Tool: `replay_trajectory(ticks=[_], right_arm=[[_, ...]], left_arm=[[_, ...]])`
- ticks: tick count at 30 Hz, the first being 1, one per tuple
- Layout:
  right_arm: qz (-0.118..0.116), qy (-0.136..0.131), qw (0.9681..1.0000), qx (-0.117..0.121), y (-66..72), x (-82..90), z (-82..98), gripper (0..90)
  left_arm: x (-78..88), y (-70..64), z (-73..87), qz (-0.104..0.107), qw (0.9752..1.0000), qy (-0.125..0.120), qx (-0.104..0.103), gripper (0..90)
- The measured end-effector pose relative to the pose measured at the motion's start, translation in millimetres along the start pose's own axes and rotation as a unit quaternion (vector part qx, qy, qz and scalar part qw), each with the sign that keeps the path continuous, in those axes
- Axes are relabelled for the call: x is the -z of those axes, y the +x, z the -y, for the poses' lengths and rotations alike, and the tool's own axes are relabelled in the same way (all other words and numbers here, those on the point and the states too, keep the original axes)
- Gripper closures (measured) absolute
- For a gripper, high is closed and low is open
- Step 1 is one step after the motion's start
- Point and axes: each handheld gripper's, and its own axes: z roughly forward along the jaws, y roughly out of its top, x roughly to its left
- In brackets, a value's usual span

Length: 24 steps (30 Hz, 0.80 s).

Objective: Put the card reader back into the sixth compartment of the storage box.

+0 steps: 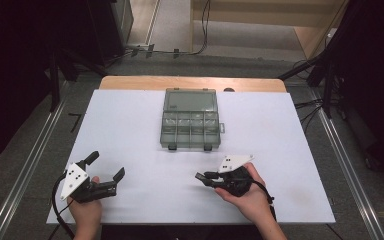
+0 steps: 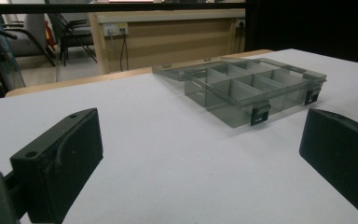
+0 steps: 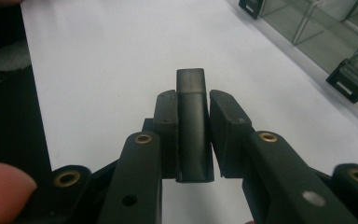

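A clear grey compartment box (image 1: 190, 142) lies open at the middle back of the white table, its lid folded flat behind it. I see the same box (image 2: 228, 109) ahead and to the right in the left gripper view, and the box (image 3: 307, 28) at the upper right in the right gripper view. My left gripper (image 1: 107, 165) rests at the front left, jaws wide open with nothing between them (image 2: 200, 154). At the front right, my right gripper (image 1: 199, 176) points left. Its jaws (image 3: 191, 100) are shut on a small dark rectangular block (image 3: 190, 81) that stands upright between the pads.
The white table sheet (image 1: 130, 130) reaches to a wooden edge (image 1: 190, 82) at the back. Metal rails run along the floor on both sides. Dark stands and cables lie off the table's right side.
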Motion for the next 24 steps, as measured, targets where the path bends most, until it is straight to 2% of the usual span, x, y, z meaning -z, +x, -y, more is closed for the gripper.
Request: replay_trajectory(ticks=[24], right_arm=[[0.015,0.001,0.9999,0.005,-10.5,0.0,-20.2,71.2]], left_arm=[[0.0,-0.1,0.0,0.000,1.0000,0.000,-0.001,0.0]])
